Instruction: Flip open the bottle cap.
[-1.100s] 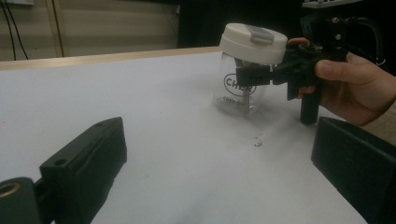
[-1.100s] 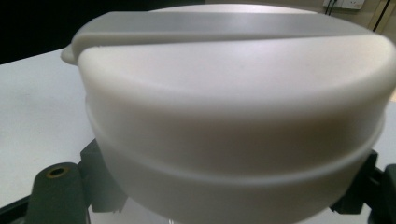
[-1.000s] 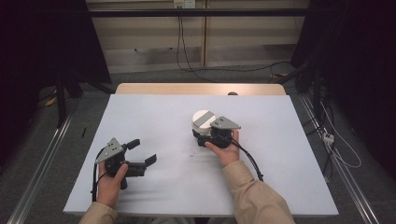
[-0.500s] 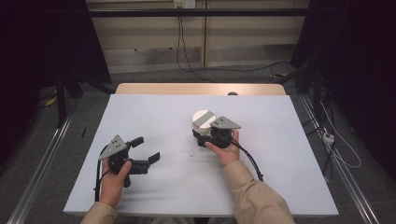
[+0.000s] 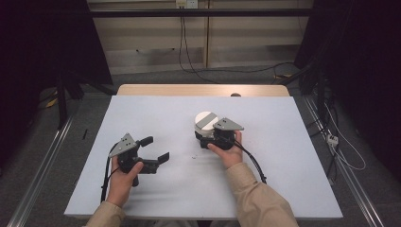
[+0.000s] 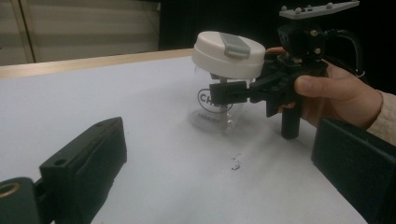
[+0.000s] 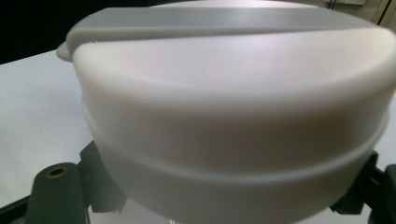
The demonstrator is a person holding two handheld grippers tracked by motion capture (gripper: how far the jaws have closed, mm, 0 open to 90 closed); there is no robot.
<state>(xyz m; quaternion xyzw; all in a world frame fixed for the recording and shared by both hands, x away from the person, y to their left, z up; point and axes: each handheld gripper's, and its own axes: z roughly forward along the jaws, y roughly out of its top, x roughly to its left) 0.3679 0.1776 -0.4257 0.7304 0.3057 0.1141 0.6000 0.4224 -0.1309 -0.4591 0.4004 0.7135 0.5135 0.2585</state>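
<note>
Left gripper (image 5: 156,149) is edging toward the jar (image 6: 219,100), jaws spread and holding nothing. Right gripper (image 6: 233,91) is clamping the jar's clear body under its white lid (image 5: 206,119), mid-worktop (image 5: 283,179). Steadying appears done; lid removal is apparently pending.

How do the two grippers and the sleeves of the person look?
Both the left gripper and the right gripper are black, each with a grey three-cornered plate on top and a black cable trailing back. Each has a pistol-style handle. The sleeves are beige.
</note>
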